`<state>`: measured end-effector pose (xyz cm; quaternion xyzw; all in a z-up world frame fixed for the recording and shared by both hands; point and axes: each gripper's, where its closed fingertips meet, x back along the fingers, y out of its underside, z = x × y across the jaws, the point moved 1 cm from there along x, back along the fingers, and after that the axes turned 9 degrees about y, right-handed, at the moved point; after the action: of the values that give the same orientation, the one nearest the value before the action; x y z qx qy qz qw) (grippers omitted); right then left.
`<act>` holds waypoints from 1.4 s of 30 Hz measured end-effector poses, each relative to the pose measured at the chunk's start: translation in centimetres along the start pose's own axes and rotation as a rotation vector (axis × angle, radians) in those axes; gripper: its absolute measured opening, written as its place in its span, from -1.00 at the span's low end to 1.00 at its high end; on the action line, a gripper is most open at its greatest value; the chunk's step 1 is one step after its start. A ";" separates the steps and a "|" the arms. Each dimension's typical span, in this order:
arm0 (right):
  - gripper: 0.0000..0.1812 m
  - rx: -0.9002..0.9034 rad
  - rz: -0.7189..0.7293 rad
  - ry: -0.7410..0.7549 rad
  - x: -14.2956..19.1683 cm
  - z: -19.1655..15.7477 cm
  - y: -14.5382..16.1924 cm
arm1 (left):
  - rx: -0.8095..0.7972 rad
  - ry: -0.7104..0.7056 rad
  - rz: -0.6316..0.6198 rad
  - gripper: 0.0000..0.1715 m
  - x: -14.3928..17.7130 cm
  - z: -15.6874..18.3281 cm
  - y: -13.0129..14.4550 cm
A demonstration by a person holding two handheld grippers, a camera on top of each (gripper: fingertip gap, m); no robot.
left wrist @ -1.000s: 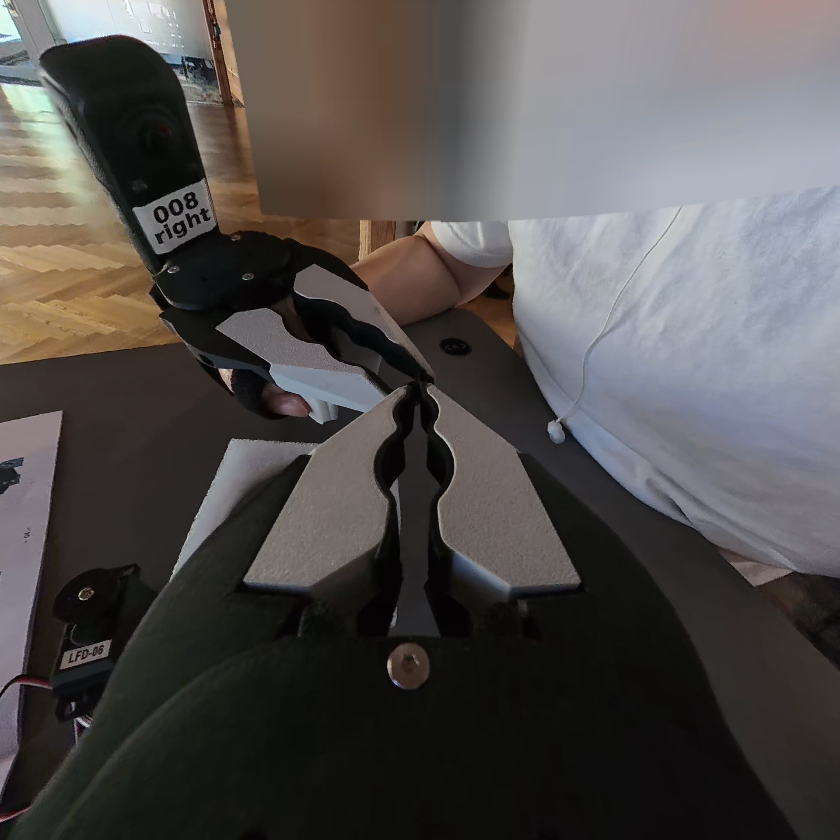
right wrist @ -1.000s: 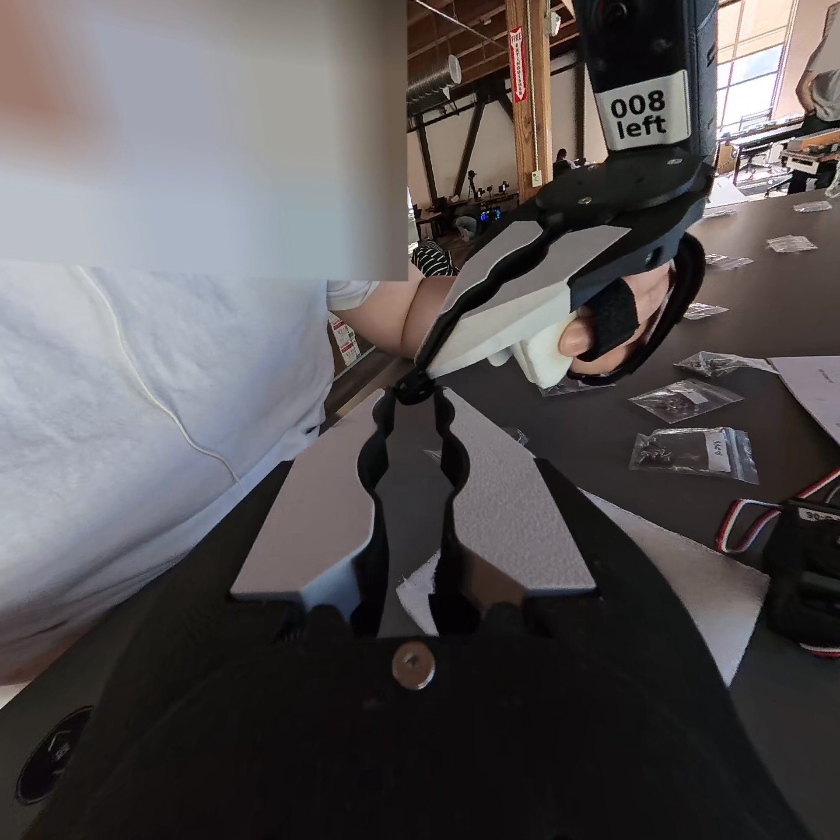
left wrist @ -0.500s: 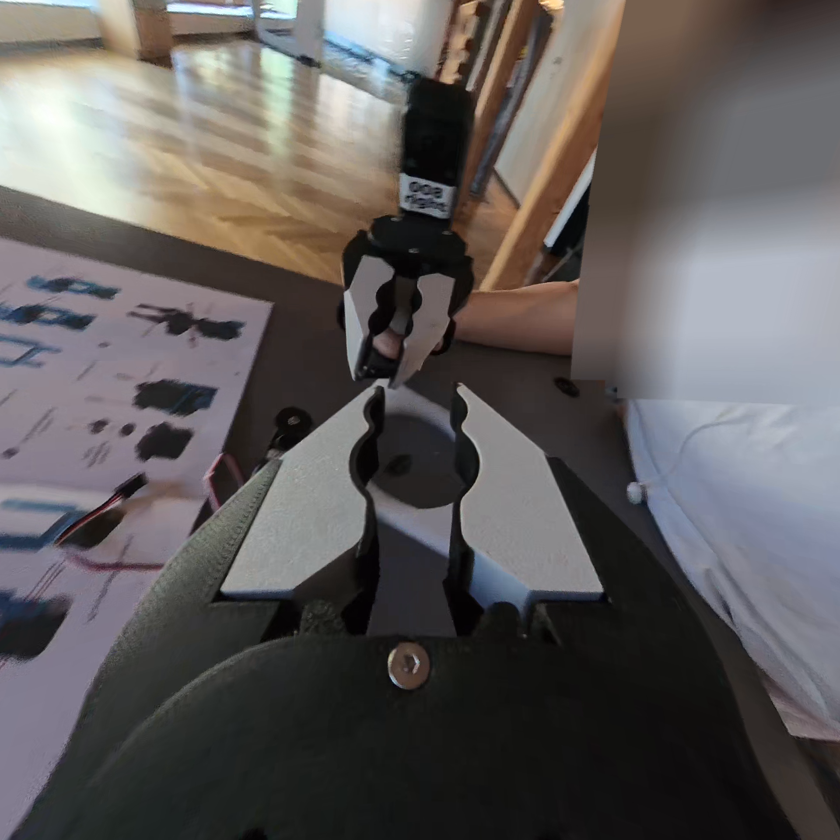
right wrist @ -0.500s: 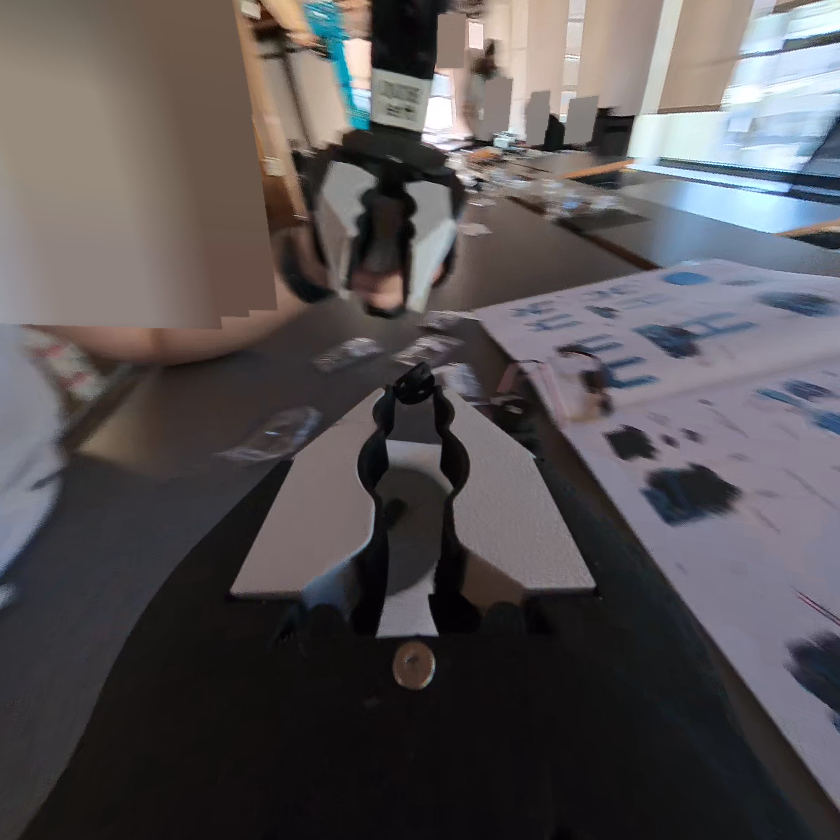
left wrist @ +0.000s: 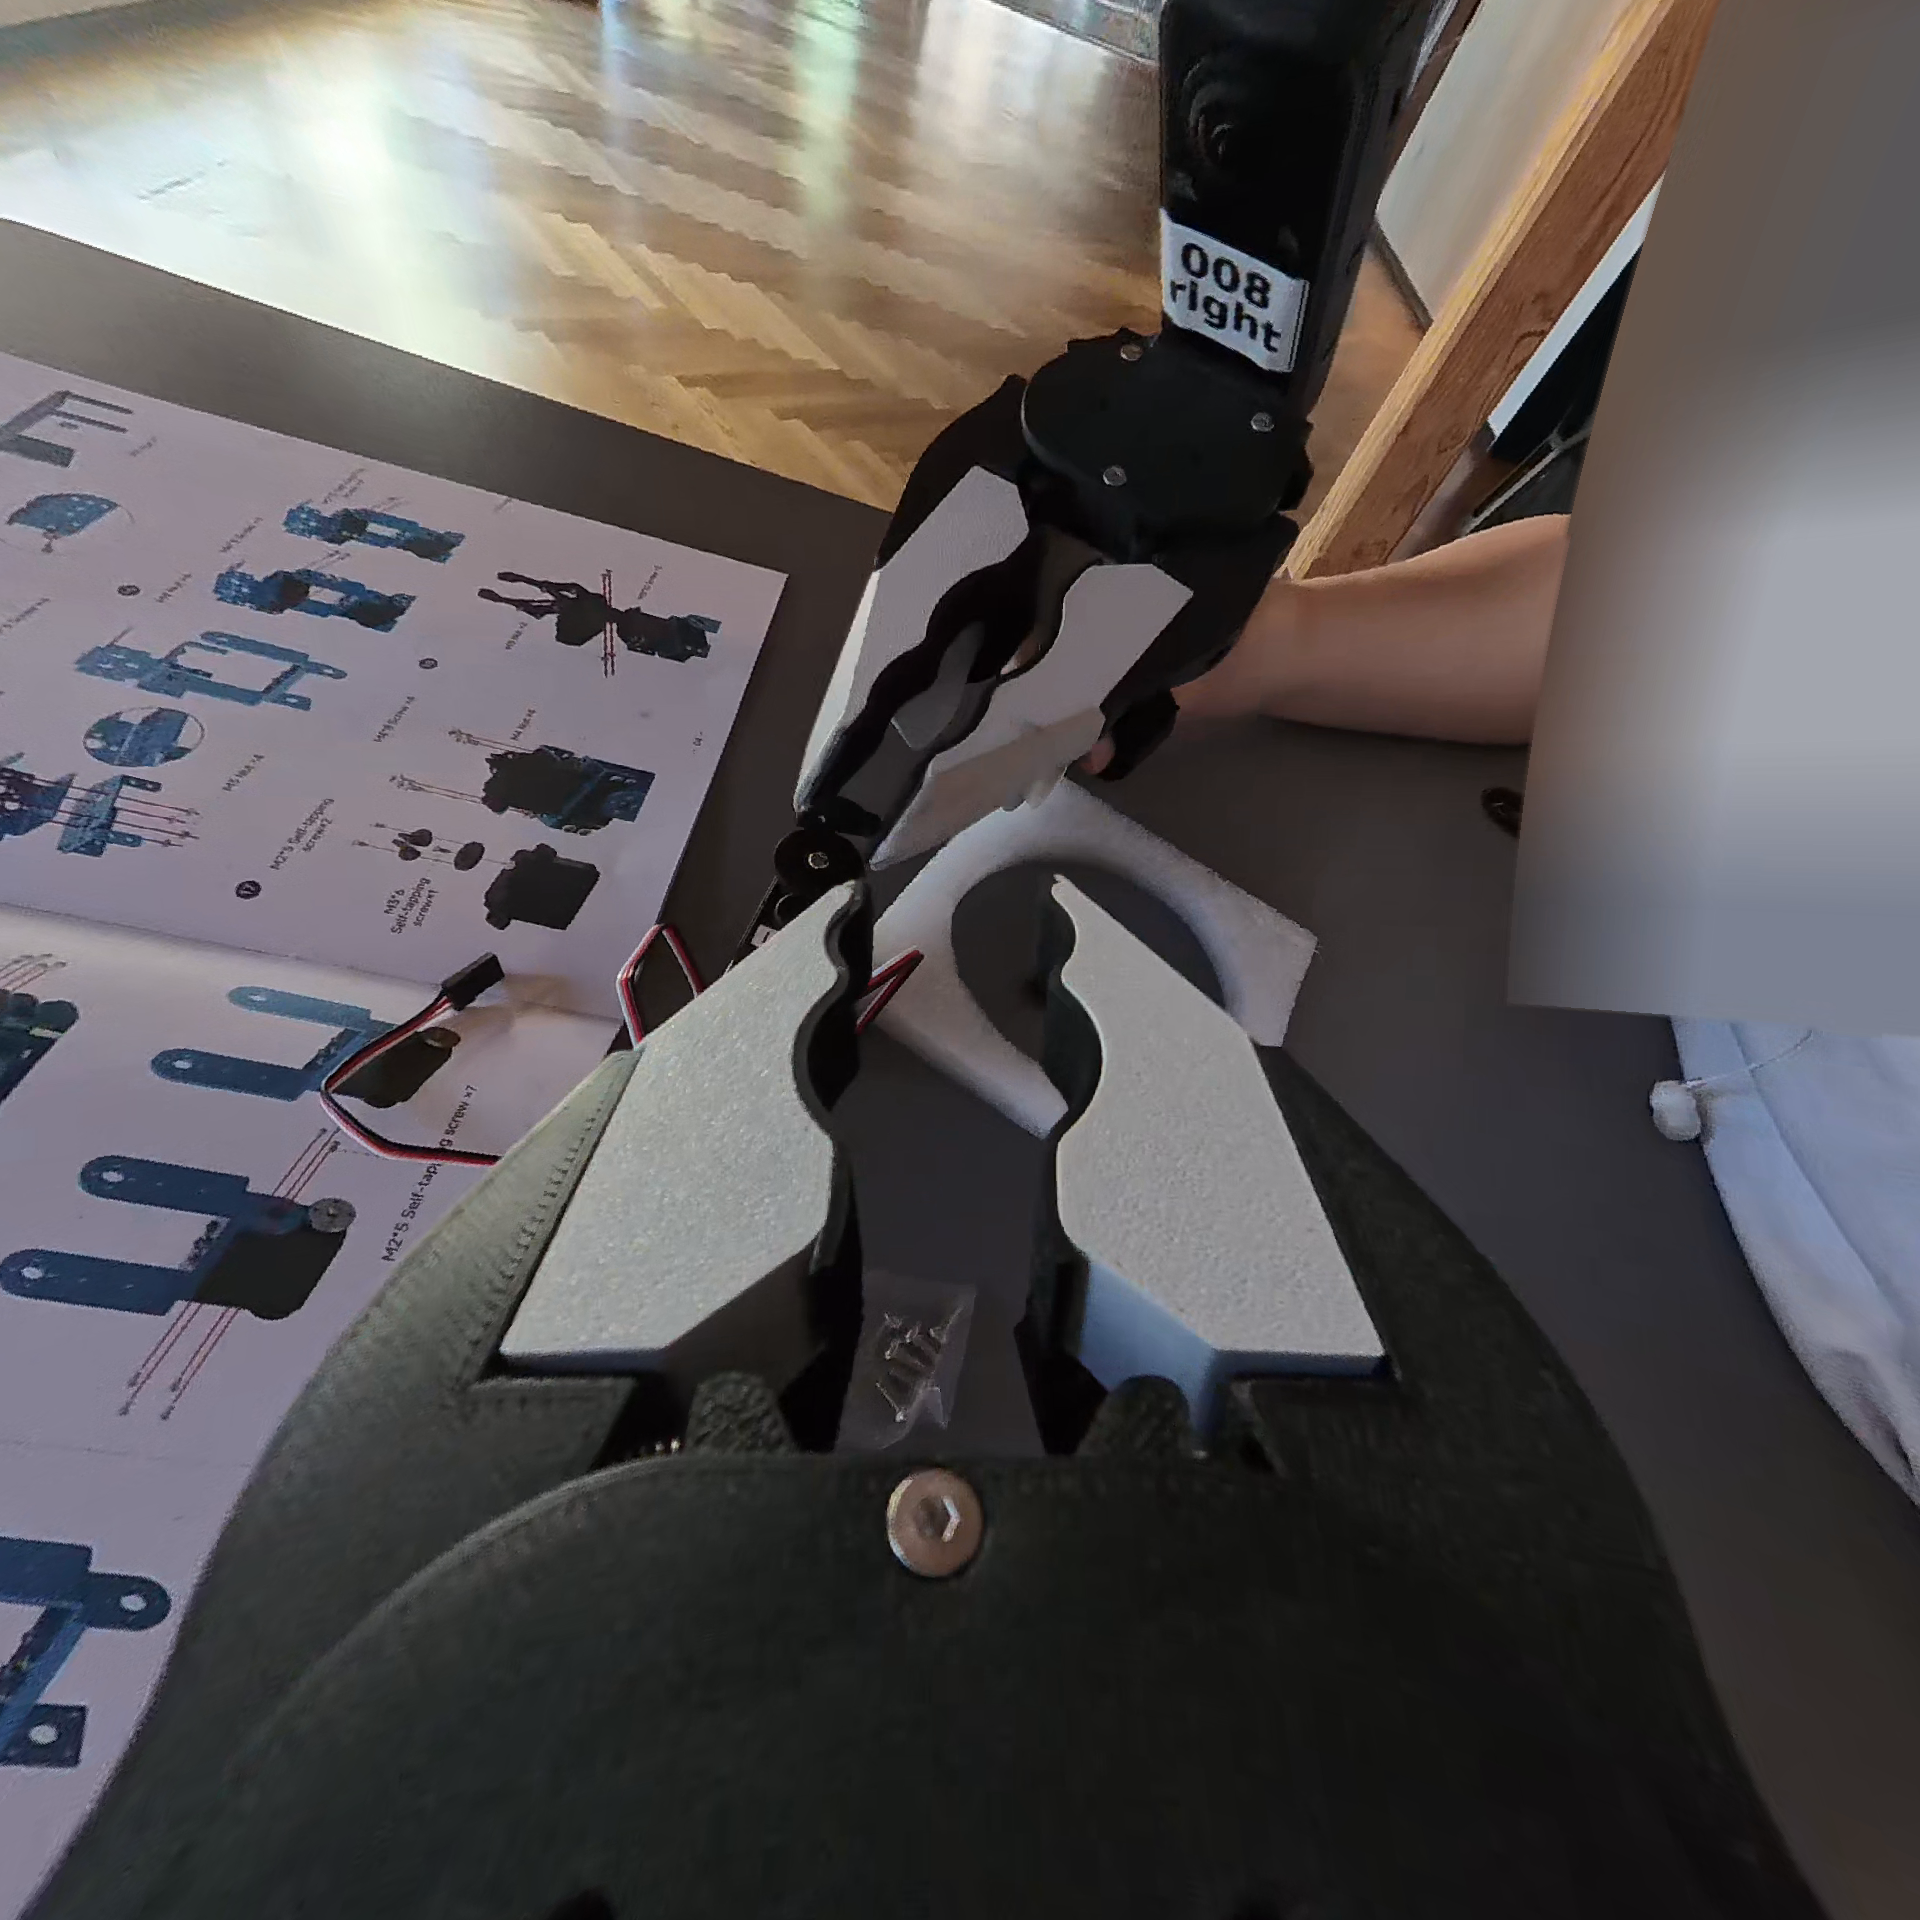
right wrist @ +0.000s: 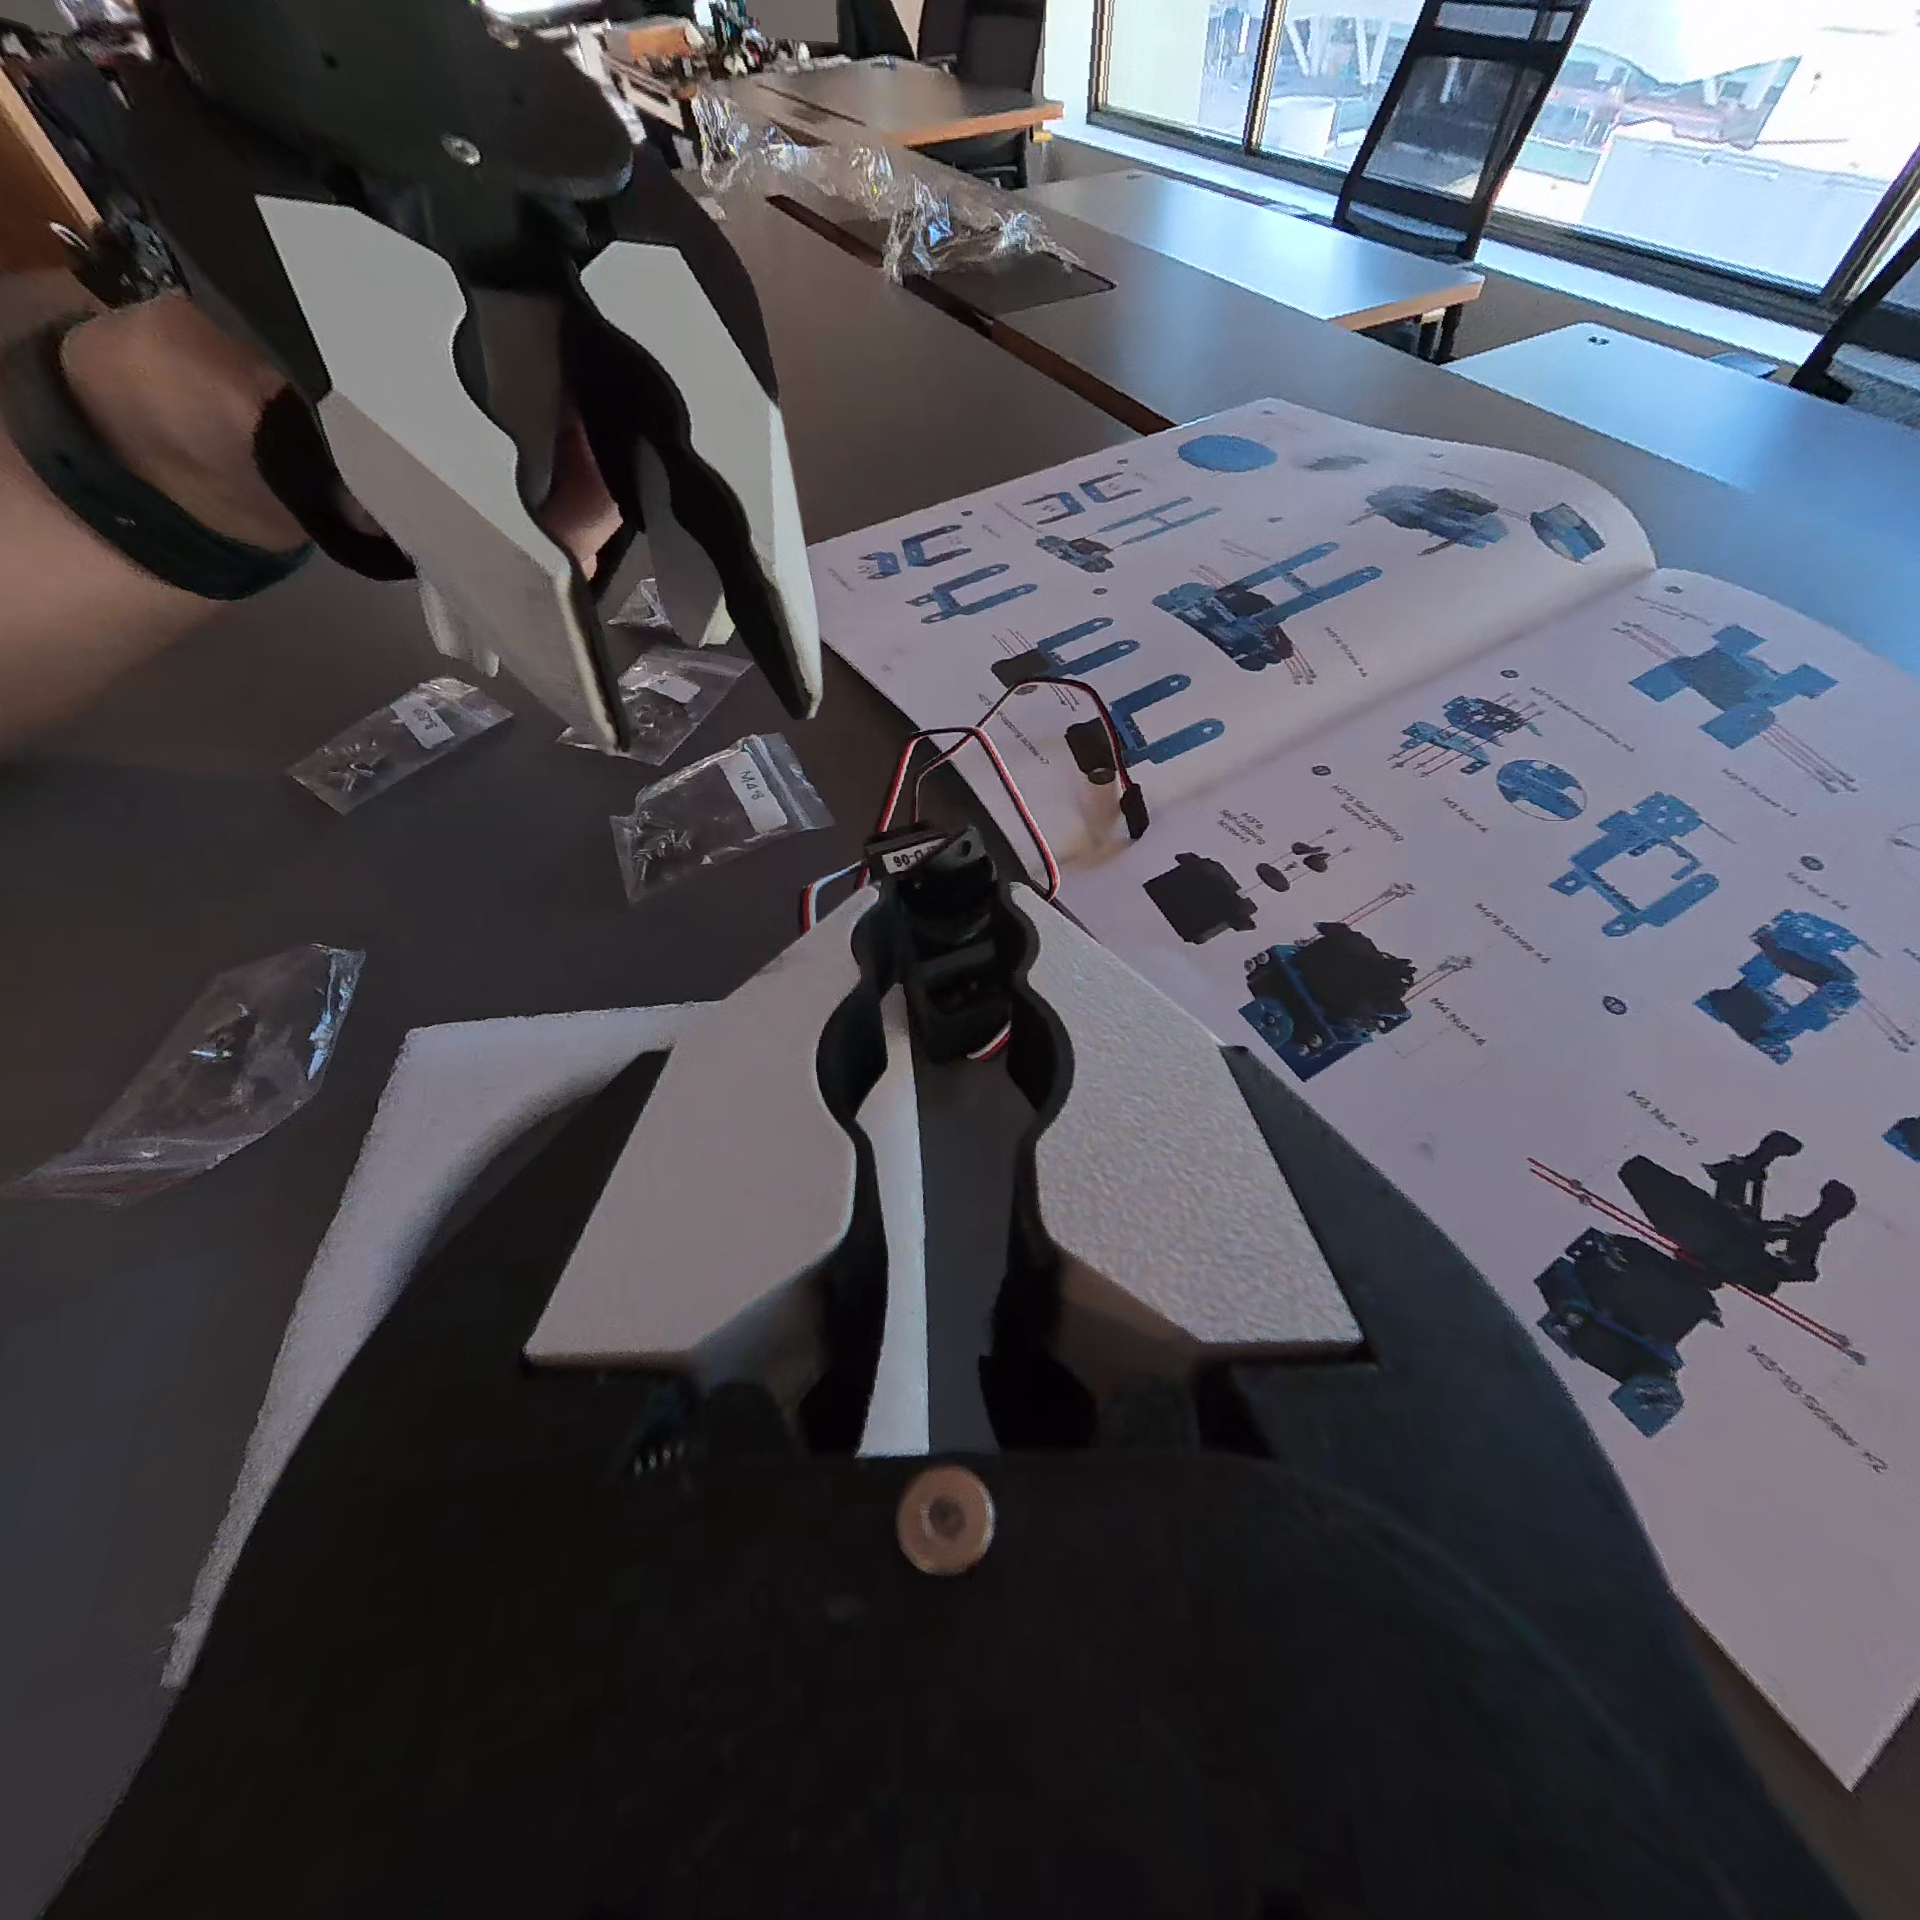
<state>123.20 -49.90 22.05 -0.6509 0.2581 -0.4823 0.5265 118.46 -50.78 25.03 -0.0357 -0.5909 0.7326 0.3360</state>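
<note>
My right gripper [right wrist: 945, 904] is shut on a small black part [left wrist: 836, 816], seen from the left wrist view at its fingertips. It holds the part right at the round black disc [left wrist: 821, 857] of a black servo [right wrist: 951, 997], which lies on the dark table [left wrist: 1455, 935] with red, white and black wires [right wrist: 966, 748]. My left gripper [left wrist: 956, 904] is open and empty, hovering over a white foam piece [left wrist: 1174, 883] with a round cut-out. In the right wrist view the left gripper [right wrist: 707, 717] hangs above bags of screws [right wrist: 717, 810].
A large printed instruction sheet [right wrist: 1455, 831] with blue and black drawings lies beside the servo; it also shows in the left wrist view [left wrist: 312, 727]. Several small clear screw bags [right wrist: 208, 1060] are scattered on the table, and one [left wrist: 914, 1351] lies under the left gripper. A person's arm [left wrist: 1403, 665] rests at the table edge. The grippers' ends are close to 5 centimetres from one another.
My left gripper was shut at the right gripper's tips, then opened and drew back. My right gripper kept the small black part and carried it down to the servo by the sheet.
</note>
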 end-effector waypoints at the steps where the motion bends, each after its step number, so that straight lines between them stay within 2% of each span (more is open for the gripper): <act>1: -0.83 0.000 -0.001 0.000 0.0 -0.1 -0.1 | 0.004 0.005 0.004 -0.66 0.0 0.0 0.0; 6: -0.82 0.019 -0.038 0.039 -0.3 0.1 0.2 | 0.011 0.013 0.007 -0.69 -0.1 0.1 0.0; 22: -0.75 0.006 -0.048 0.029 -0.2 -0.2 0.2 | 0.016 0.020 -0.030 -0.70 -0.9 0.2 0.6; 33: -0.74 -0.022 -0.018 0.028 0.5 0.2 -0.6 | 0.037 0.002 -0.039 -0.71 -0.7 -0.4 0.9; 36: -0.74 -0.120 -0.018 0.023 1.3 1.0 -1.6 | 0.036 -0.020 -0.051 -0.72 -0.5 -0.6 0.9; 40: -0.83 -0.400 -0.154 -0.013 1.4 2.1 -1.7 | 0.054 -0.053 -0.055 -0.78 -0.2 -1.0 0.9; 42: -0.83 -0.462 -0.236 -0.050 1.2 1.7 -1.7 | 0.074 -0.082 -0.070 -0.79 0.0 -1.5 1.1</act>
<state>124.90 -49.67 24.10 -0.7912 0.2707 -0.4524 0.3099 118.67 -49.59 23.57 0.0275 -0.5777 0.7424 0.3380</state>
